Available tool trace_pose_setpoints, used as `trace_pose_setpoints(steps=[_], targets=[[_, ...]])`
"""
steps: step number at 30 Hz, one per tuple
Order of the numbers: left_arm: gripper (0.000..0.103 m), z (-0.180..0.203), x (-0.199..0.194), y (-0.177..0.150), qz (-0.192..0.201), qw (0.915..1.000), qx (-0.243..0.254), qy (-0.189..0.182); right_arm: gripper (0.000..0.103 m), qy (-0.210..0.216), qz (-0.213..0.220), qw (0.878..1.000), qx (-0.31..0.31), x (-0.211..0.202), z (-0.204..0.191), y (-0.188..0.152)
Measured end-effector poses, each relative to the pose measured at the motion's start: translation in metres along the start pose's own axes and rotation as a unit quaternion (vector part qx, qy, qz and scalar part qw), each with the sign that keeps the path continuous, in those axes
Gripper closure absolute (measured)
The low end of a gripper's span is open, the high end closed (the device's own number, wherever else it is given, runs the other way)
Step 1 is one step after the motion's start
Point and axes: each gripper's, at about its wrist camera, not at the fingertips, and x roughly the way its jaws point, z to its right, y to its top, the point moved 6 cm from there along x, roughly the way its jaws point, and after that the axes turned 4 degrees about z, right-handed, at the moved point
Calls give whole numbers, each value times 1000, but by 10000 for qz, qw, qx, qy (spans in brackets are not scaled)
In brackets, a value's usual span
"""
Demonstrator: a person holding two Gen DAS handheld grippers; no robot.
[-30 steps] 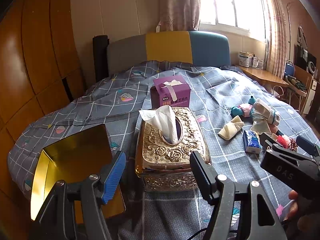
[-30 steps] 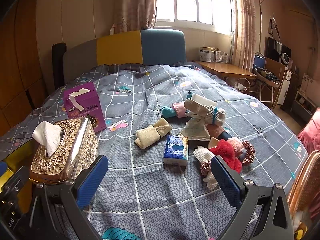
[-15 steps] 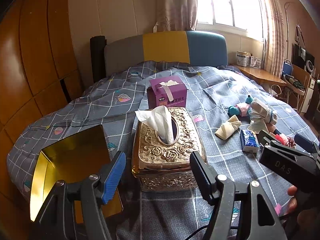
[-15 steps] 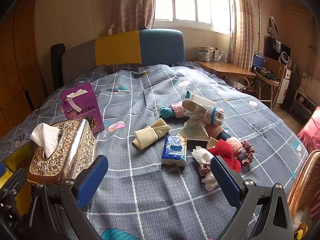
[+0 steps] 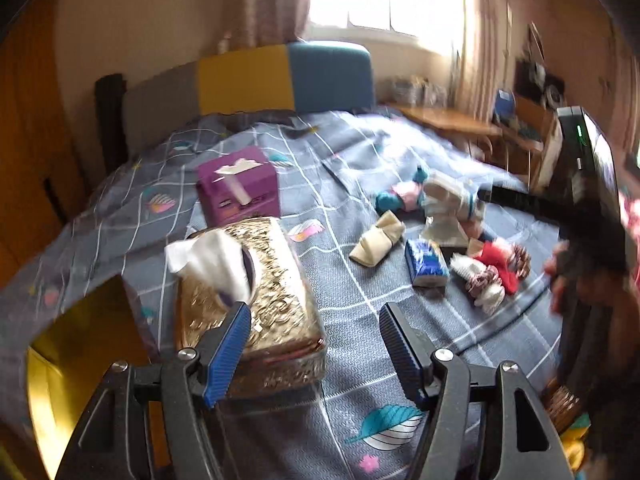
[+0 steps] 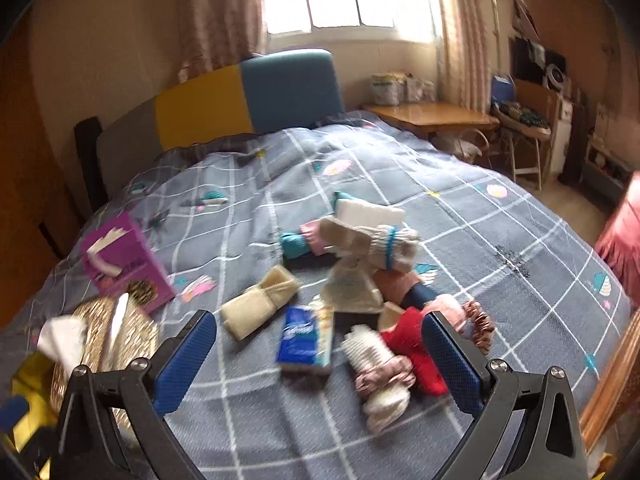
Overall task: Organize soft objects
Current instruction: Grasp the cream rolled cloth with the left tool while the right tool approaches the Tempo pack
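1. on the bed (image 6: pixel 500 216), over its grey checked cover, both grippers hang above the near edge with nothing between their blue pads.
2. the left gripper (image 5: pixel 314 344) has its jaws spread wide and empty; its left pad overlaps the near end of the gold tissue box (image 5: pixel 256 312) in the left wrist view, but whether it touches cannot be told.
3. the right gripper (image 6: pixel 320 358) also stands spread wide and empty, above the pile of soft things, touching none.
4. that pile lies toward the bed's right side, about midway up: a blue tissue pack (image 6: pixel 306 338) nearest, a cream folded cloth (image 6: pixel 260 300) just left of it, a red cloth (image 6: pixel 416 350) and a pink scrunchie (image 6: pixel 384 374) to the right.
5. behind these, a white sock roll with a blue band (image 6: pixel 384 242) lies against a teal and pink bundle (image 6: pixel 300 240); all of it is blurred.
6. a purple tissue box (image 5: pixel 238 186) stands just behind the gold one, toward the bed's left side.
7. a yellow tin (image 5: pixel 68 368) sits open at the near left corner.
8. in the left wrist view, a hand (image 5: pixel 576 276) holds the right gripper's black body at the right edge.
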Motion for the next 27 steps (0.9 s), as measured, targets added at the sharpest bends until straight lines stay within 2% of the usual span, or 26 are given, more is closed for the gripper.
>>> trace_pose_setpoints(steps=[2,5,8,12,16,19,27], targets=[[35,12,16,7,-240,9992,96,-297,0,-189,-28,9997,148,15,22,11],[35,30,35,20,-460,9977,312,-384,0,-299,-113,9989,330,36,48,22],[34,50,64,34,-700,9945,624,-474,0,-277,-171,9979,557,54,67,24],[28,69,110,46,-1064,9900,737,-562,0,-104,-367,9945,971,63,78,18],[25,79,157,53,-1351,9870,752,-447,0,40,-453,9898,1352,64,88,16],[25,87,193,55,-1524,9824,1028,-340,0,166,-540,9854,1608,66,94,14],[20,94,257,51,-1909,9726,1279,-348,0,496,-671,9812,1743,69,90,12]])
